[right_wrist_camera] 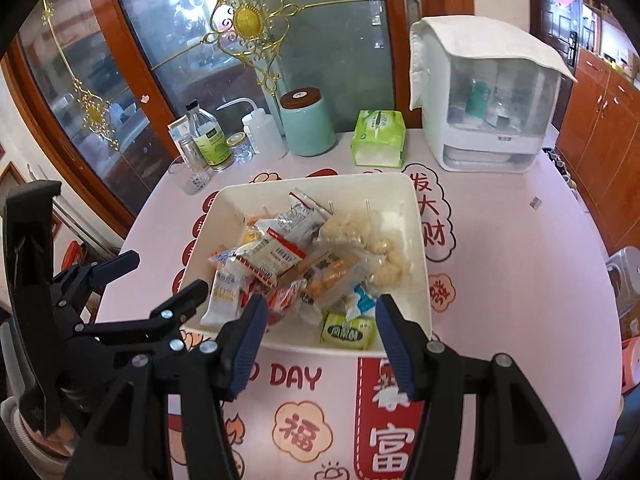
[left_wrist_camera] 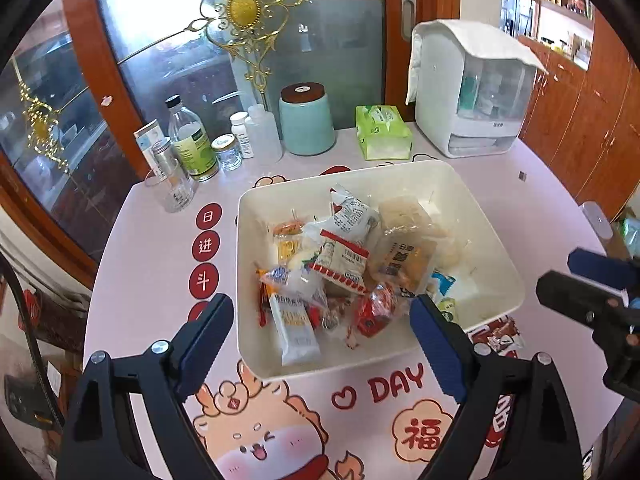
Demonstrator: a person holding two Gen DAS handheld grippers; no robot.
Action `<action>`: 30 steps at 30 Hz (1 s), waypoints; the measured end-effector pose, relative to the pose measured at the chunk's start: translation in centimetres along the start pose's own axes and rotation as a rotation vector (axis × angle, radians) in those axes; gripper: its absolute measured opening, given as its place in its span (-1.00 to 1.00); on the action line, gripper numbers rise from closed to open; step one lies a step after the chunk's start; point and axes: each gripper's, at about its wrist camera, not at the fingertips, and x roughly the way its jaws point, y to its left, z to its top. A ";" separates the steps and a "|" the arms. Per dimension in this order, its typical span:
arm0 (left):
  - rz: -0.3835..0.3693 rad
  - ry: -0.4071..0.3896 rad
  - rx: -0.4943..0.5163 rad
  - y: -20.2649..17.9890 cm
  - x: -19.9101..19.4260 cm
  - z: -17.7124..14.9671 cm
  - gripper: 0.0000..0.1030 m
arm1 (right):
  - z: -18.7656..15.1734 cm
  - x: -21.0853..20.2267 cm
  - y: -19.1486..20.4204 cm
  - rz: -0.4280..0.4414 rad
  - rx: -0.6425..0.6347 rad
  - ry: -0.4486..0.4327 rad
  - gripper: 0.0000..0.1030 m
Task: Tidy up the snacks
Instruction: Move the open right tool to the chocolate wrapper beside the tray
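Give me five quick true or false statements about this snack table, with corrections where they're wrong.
1. The white rectangular plastic bin holds wrapped snacks. True.
2. The left gripper clamps a snack packet. False: its jaws stand open with nothing between them.
3. The pale teal ceramic jar has a dark brown lid. True.
4. The green tissue pack lies inside the bin. False: it lies on the table behind the bin.
5. The right gripper holds the small green snack packet. False: the packet lies in the bin, untouched.
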 end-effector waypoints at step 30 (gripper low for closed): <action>0.033 0.195 -0.068 -2.5 5.6 -13.2 0.74 | -10.6 9.5 -12.9 -0.042 0.529 0.217 0.10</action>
